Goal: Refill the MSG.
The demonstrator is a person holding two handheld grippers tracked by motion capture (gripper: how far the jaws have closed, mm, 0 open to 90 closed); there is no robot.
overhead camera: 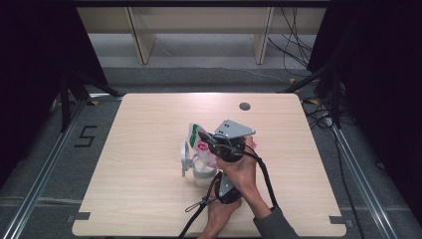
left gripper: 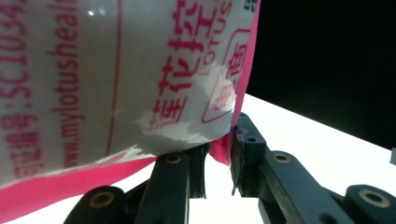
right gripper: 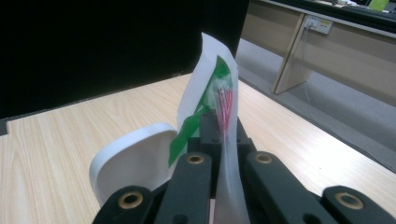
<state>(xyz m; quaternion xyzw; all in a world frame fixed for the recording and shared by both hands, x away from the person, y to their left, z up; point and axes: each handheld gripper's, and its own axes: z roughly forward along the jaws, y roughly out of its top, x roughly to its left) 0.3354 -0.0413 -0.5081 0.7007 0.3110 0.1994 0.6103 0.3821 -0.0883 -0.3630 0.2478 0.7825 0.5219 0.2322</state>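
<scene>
I am pinching the printed plastic bag (overhead camera: 199,141) with both: my left hand-held gripper (left gripper: 218,158) is clamping its pink edge, my right hand-held gripper (right gripper: 224,126) is closing tight on its top, above the white container (overhead camera: 195,167) on the bench (overhead camera: 149,124).

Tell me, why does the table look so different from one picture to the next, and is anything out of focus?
In the left gripper view the table is blown out to white and the plastic bag sits so close its red print is soft. In the right gripper view the wood keeps its colour, though the bag's near edge blurs. The high view is evenly lit, dark at both sides.
</scene>
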